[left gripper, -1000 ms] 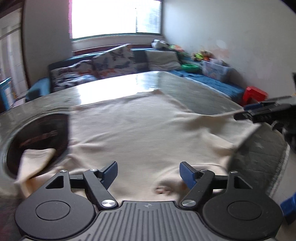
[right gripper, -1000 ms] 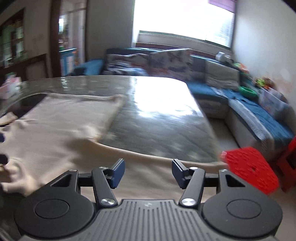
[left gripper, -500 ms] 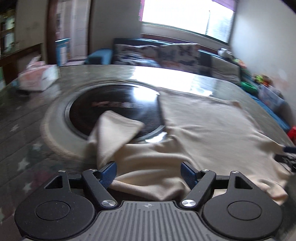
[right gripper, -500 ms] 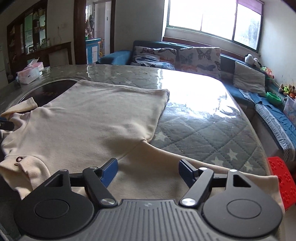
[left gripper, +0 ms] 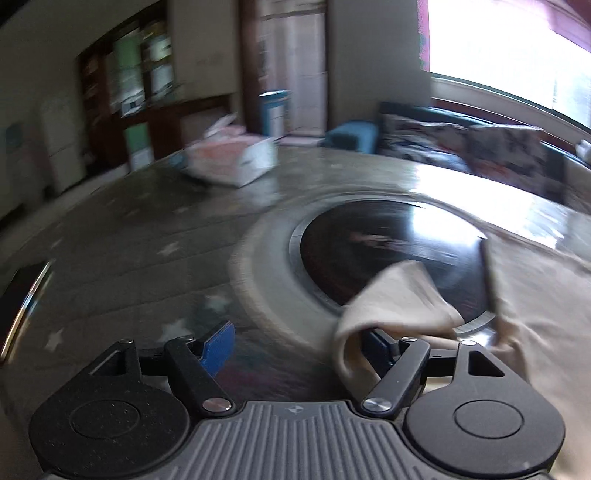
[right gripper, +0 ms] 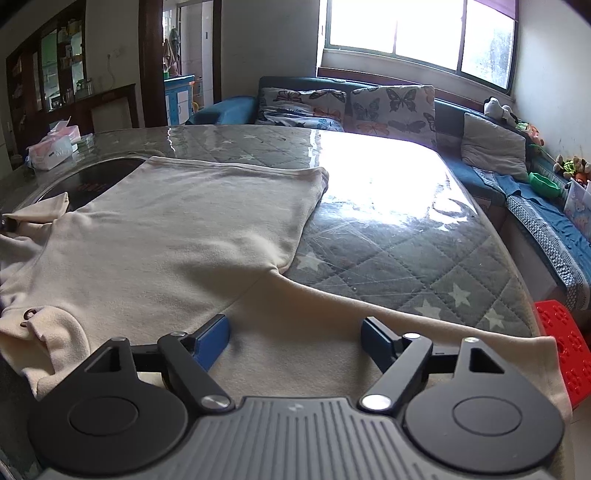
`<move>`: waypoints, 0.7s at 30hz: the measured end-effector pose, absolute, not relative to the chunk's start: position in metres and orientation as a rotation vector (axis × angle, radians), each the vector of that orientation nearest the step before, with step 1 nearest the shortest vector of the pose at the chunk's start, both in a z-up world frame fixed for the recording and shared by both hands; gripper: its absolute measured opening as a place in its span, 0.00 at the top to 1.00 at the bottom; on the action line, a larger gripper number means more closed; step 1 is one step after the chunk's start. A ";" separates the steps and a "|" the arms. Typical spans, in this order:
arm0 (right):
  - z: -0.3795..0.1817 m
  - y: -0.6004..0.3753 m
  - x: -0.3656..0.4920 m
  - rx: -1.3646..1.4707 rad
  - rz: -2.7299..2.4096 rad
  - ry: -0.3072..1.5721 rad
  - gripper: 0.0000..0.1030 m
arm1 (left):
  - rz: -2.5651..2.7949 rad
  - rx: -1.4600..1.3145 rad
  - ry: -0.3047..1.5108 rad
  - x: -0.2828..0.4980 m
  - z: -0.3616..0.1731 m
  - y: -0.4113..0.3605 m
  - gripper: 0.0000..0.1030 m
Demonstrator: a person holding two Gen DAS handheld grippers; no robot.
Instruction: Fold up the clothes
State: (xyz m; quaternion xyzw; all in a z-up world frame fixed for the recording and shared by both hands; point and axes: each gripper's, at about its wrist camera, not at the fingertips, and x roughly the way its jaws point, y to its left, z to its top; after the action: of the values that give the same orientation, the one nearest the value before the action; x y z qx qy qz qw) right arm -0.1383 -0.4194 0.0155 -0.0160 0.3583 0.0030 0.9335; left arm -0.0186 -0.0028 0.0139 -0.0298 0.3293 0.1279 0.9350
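- Behind the bench (right gripper: 406,236) we see a blue sofa (right gripper: 447,114) with butterfly-print cushions (right gripper: 391,107) under a bright window (right gripper: 417,29), and dark cabinets (right gripper: 55,74) off to the left.
- Our bench wears a grey quilted cover printed with stars, under a shiny clear sheet; a round dark glass plate (left gripper: 380,254) is set into it.
- Across the bench lies the cream sweatshirt (right gripper: 177,236), spread flat with its hem towards the sofa and one sleeve (right gripper: 332,314) running along the near edge towards the right.
- We hold the right hand-held gripper (right gripper: 295,339) just above that sleeve, its blue-padded fingers spread wide with cloth showing between them and nothing pinched.
- Our left hand-held gripper (left gripper: 299,343) is also spread; the view is blurred, yet we can see the other sleeve's (left gripper: 399,295) cuff lying over the dark plate and draped against the right finger (left gripper: 384,345), while the left pad (left gripper: 218,345) stands clear of the cloth.
- Beyond the plate sits a tissue box (left gripper: 232,158), well apart from the sweatshirt.
- Beside the bench's right corner we see a red plastic stool (right gripper: 565,343) on the floor.
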 end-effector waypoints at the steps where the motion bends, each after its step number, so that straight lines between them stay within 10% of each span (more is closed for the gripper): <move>1: 0.015 -0.419 -0.138 -0.033 0.006 0.733 0.21 | 0.267 -0.059 0.678 -0.017 0.013 0.001 0.24; 21: 0.014 -0.419 -0.136 -0.030 0.007 0.731 0.20 | 0.521 -0.142 0.676 -0.019 0.007 0.045 0.15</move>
State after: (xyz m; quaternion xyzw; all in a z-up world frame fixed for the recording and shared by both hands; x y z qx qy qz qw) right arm -0.1363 -0.4191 0.0136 -0.0145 0.3574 0.0036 0.9338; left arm -0.0188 0.0451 0.0071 -0.0688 0.3278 0.2525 0.9078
